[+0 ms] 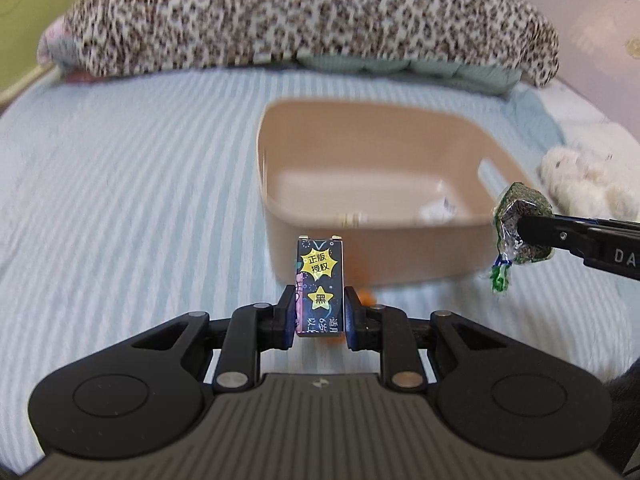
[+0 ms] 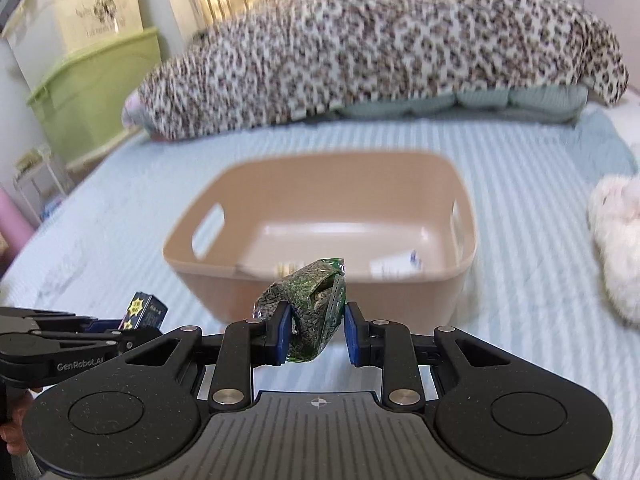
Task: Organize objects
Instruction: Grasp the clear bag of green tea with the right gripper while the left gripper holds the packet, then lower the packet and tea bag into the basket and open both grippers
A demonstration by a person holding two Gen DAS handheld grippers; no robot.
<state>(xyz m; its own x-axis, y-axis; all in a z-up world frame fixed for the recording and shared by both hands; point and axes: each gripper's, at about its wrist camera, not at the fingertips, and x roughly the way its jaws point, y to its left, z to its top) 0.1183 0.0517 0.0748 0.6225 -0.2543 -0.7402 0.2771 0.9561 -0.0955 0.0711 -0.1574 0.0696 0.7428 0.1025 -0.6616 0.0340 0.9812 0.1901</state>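
Observation:
A beige plastic bin (image 1: 304,240) with handle slots stands on the striped bed, just beyond both grippers; it also shows in the right wrist view (image 2: 400,296). My left gripper (image 1: 319,312) is shut on a small dark box (image 1: 320,280) with yellow stars, held upright in front of the bin's near wall. My right gripper (image 2: 315,330) is shut on a green crinkly wrapped packet (image 2: 308,312), held by the bin's near rim. In the left wrist view the right gripper (image 1: 524,232) and packet (image 1: 520,216) are at the right. In the right wrist view the left gripper (image 2: 120,326) and box (image 2: 146,312) are at the lower left.
A few small items lie in the bin (image 2: 400,266). A leopard-print blanket (image 2: 360,48) lies across the far side of the bed. A white plush toy (image 2: 620,240) lies to the right. Green and cream storage boxes (image 2: 88,92) stand left of the bed. Something orange (image 1: 366,298) lies under the left gripper.

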